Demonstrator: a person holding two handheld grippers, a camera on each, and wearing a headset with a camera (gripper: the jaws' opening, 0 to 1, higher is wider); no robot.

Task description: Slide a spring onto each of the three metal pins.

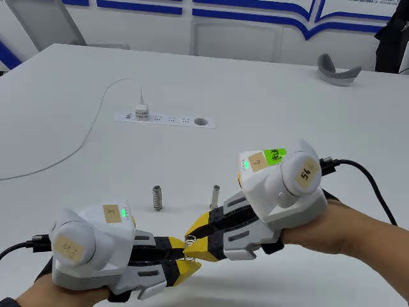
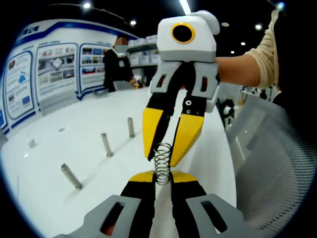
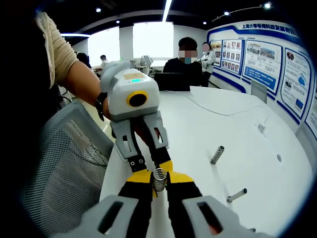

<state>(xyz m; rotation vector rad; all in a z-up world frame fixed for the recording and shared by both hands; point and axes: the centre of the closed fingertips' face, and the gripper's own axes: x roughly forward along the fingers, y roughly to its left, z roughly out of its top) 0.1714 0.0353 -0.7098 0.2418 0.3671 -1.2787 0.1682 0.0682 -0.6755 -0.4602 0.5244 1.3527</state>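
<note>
Left claw pinches the spring by one end, just above the counter. Right claw straddles the other end; cannot tell if clamped. Bare pin stands near.

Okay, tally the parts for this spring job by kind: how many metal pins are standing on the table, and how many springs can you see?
Upright silver metal pin: 3
Coiled metal spring: 2 (one on a pin, one not yet on a pin)
Total: 5
</note>
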